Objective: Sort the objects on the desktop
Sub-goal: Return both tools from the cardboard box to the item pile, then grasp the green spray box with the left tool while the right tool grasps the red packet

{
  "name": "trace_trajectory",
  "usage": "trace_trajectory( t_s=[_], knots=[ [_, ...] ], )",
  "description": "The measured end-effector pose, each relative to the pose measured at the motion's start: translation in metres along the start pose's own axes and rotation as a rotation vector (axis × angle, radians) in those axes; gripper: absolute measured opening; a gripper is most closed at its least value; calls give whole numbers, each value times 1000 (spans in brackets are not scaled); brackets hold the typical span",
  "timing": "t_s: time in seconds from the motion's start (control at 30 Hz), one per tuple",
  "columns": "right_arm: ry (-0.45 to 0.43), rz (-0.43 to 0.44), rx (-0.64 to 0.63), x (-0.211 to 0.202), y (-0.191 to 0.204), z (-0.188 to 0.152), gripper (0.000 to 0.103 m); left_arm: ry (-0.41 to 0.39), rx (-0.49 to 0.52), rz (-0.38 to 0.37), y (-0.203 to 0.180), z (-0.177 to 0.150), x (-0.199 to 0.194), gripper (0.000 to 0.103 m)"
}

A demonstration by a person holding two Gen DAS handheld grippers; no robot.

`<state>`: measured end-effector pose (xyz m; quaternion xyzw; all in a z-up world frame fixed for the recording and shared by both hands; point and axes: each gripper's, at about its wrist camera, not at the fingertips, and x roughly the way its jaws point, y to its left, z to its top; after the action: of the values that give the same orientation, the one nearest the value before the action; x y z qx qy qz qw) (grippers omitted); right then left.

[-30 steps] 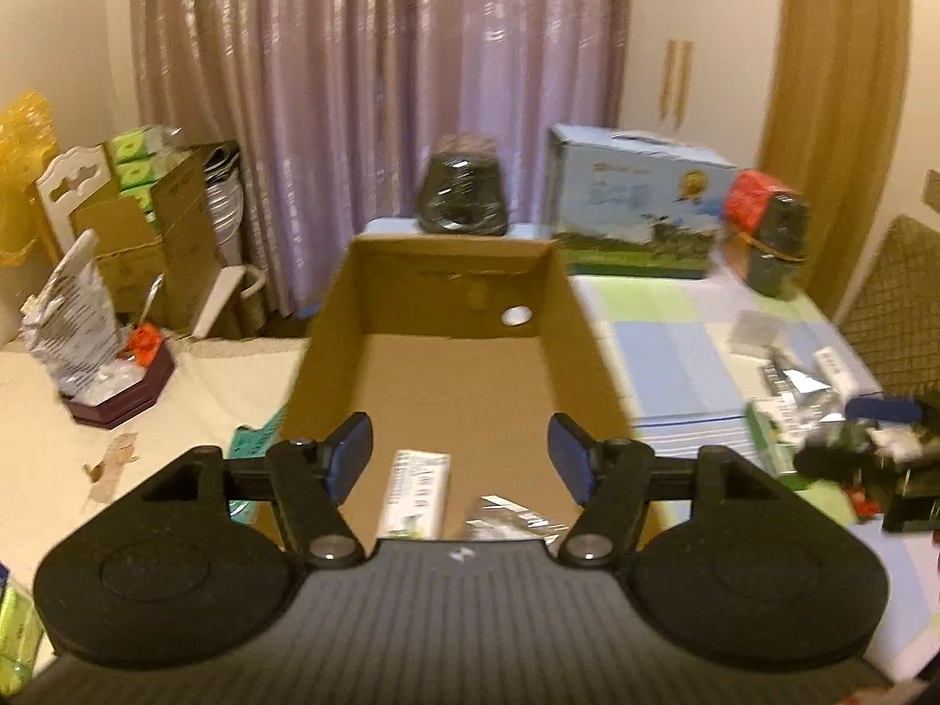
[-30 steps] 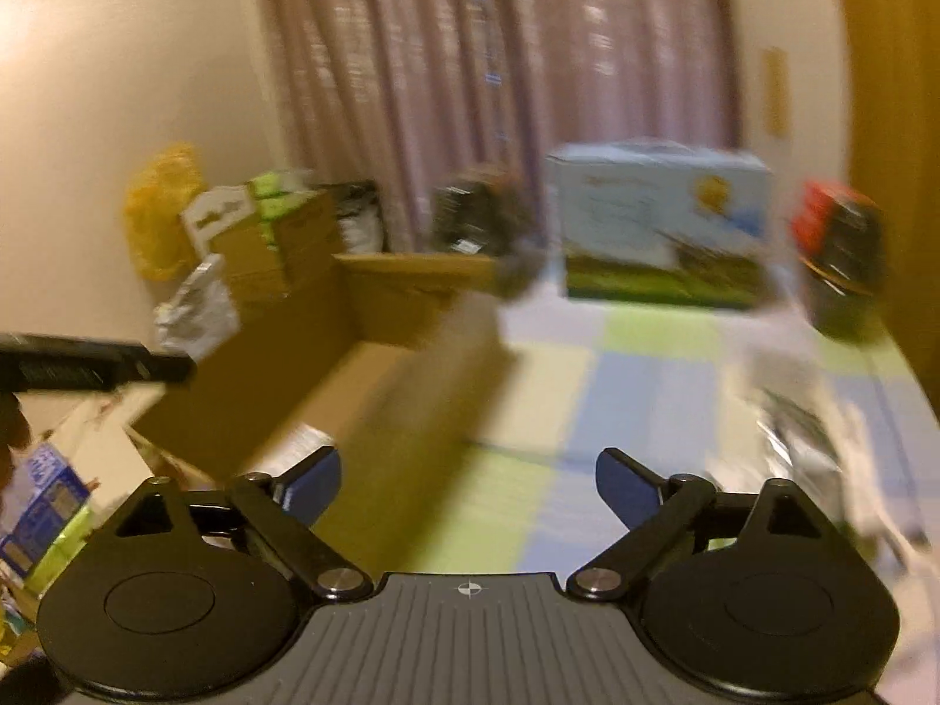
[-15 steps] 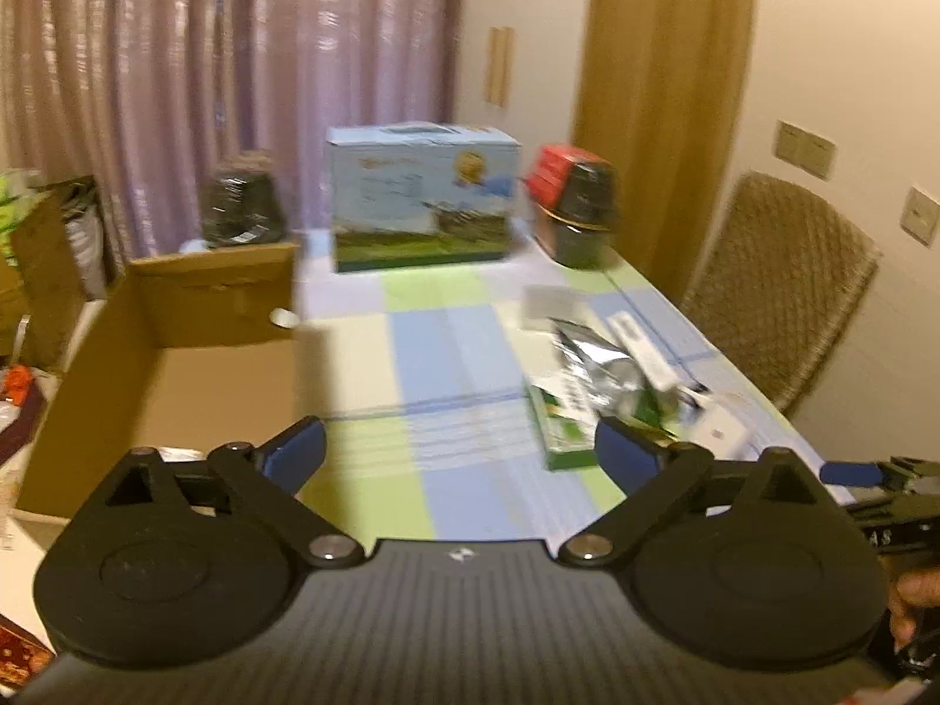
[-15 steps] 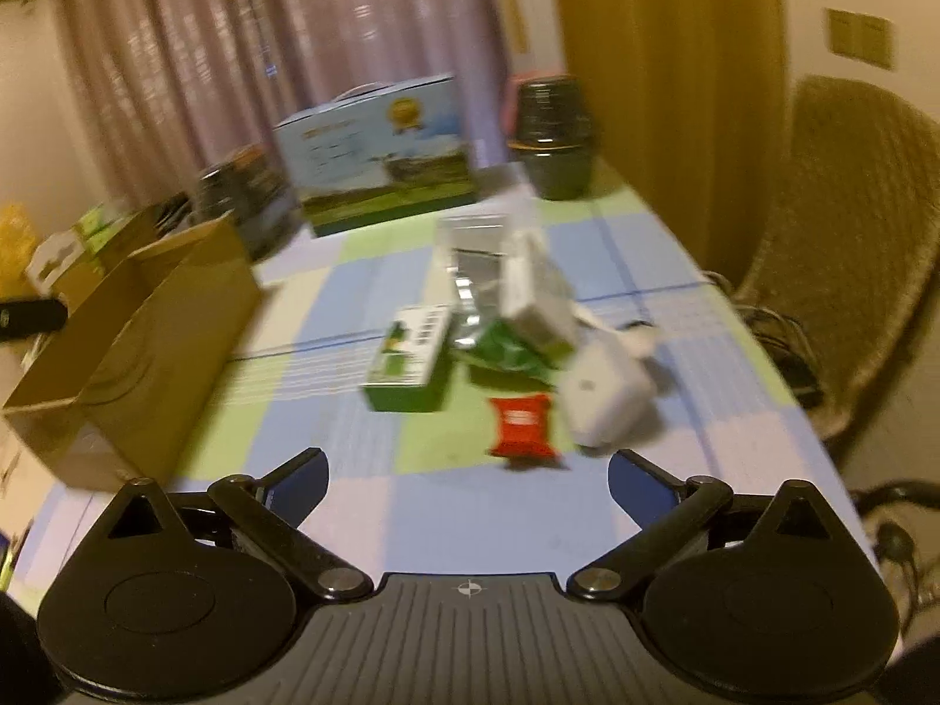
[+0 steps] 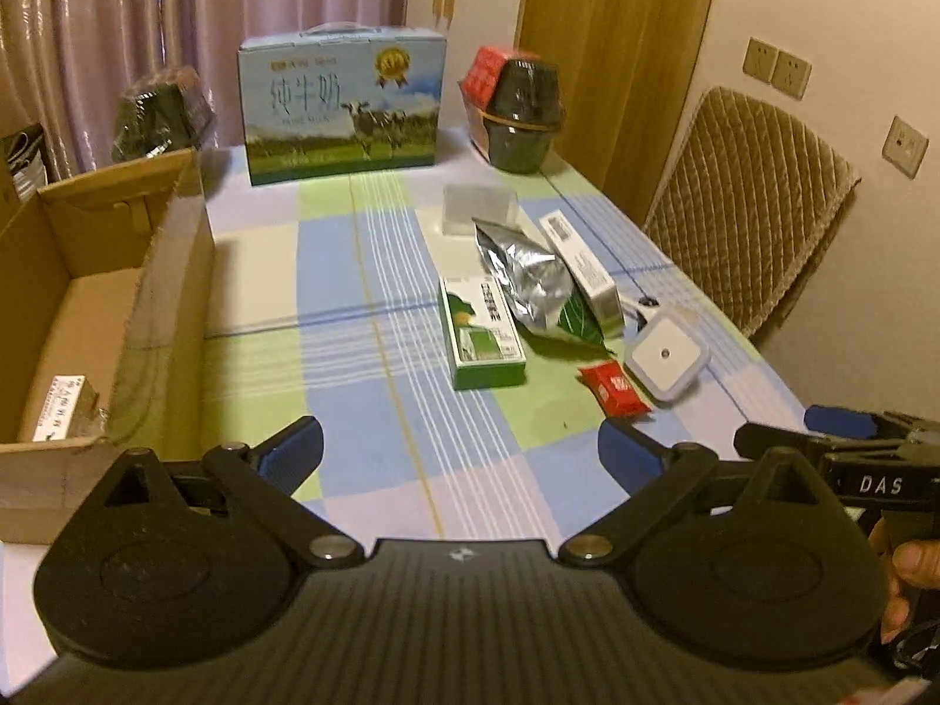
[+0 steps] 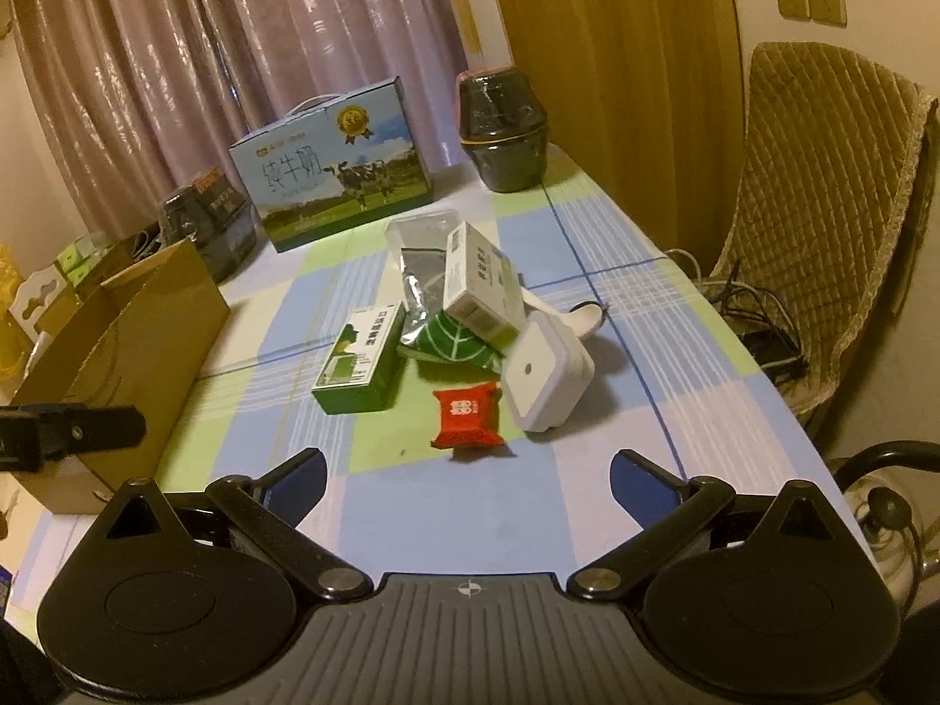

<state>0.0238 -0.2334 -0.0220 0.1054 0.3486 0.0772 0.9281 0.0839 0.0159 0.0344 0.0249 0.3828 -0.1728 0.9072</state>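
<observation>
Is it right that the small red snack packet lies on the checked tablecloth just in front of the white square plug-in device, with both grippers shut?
Not quite: both grippers are open and empty, as each wrist view shows. The small red snack packet does lie beside the white square plug-in device.

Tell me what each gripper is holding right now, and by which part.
Nothing is held. The left gripper and the right gripper both stand open and empty above the table.

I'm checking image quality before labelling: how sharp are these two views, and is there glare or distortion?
Left wrist view: sharp, warm yellowish light; glare on the crinkled silver foil pouch; fisheye bends the brown wooden door. Right wrist view: also sharp; the small red snack packet reads clearly; picture corners are dark.
</observation>
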Motion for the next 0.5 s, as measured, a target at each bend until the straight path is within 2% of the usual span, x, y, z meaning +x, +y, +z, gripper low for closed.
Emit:
trace_trajectory(
  t_s=[0.4, 0.5],
  knots=[
    [20, -30, -39, 25, -14, -1, 100, 37, 38, 27, -5, 4, 47, 98],
    [35, -9, -52, 33, -13, -3, 94, 39, 46, 28, -7, 8, 61, 97]
  ],
)
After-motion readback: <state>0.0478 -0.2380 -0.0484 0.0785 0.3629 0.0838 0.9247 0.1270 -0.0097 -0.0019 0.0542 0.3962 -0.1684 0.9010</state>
